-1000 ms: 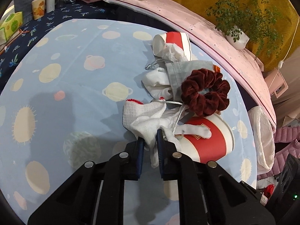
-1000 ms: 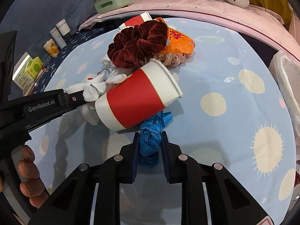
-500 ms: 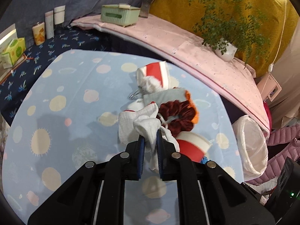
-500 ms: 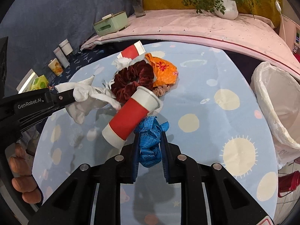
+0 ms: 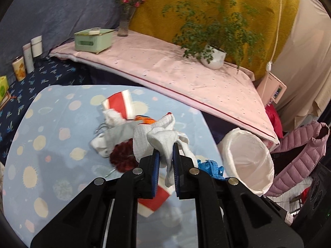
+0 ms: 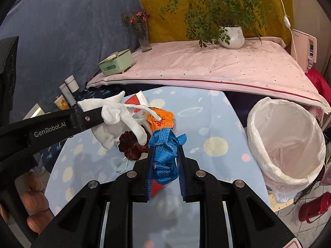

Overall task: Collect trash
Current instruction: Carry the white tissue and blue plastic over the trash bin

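My left gripper [image 5: 166, 155] is shut on a white cloth glove [image 5: 159, 136] and holds it above the table; it also shows in the right wrist view [image 6: 115, 117]. My right gripper [image 6: 164, 155] is shut on a crumpled blue measuring tape [image 6: 164, 153], lifted off the table. A white-lined trash bin [image 6: 285, 140] stands off the table's right edge. On the table lie a red paper cup [image 5: 120, 103], a dark red scrunchie [image 5: 123, 155], an orange wrapper [image 6: 163, 117] and a second red cup [image 5: 153, 200] under the left gripper.
The round table has a blue planet-print cloth [image 5: 53, 128]. Behind it is a pink-covered bench [image 6: 206, 66] with a green box [image 6: 115, 62], a vase and a potted plant [image 6: 229, 33]. A pink jacket [image 5: 300, 155] lies right of the bin.
Both grippers have risen and drawn back from the pile with their items. The glove and the blue tape are now off the table, and the bin has come further into view.
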`<state>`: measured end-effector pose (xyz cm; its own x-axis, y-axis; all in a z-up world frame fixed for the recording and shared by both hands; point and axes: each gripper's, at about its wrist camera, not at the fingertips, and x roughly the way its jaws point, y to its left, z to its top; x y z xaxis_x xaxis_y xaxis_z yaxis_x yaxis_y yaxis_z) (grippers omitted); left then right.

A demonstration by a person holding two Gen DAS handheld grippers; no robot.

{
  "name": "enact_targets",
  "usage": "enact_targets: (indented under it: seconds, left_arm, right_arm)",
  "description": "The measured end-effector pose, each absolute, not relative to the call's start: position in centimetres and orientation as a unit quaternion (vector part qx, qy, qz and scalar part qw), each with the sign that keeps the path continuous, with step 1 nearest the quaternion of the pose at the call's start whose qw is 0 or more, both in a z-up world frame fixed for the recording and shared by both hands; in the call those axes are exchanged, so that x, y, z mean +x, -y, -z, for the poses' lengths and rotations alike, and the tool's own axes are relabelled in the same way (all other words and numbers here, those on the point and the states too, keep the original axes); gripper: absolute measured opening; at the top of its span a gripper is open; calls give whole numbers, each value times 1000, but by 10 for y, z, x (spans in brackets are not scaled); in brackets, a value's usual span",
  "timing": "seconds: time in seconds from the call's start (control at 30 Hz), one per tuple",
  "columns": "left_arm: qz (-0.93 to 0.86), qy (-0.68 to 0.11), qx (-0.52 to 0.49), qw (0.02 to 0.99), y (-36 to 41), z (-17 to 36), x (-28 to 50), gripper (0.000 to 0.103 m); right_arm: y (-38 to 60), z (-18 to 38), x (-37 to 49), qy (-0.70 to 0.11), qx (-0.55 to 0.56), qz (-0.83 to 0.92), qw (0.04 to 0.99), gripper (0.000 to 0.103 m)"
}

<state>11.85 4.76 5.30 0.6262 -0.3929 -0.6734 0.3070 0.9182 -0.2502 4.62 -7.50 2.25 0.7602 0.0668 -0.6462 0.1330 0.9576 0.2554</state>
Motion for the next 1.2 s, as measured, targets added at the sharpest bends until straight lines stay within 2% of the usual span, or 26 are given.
enact_targets:
  seconds: [0.53, 1.2]
  left_arm:
    - [257, -394, -4, 882, 59, -51, 103, 12]
    - [324, -434, 26, 840, 154, -18, 105, 12]
  right_arm:
    - [167, -33, 24, -309, 189, 90, 928, 19]
    - [272, 1, 7, -309, 248, 177, 901, 19]
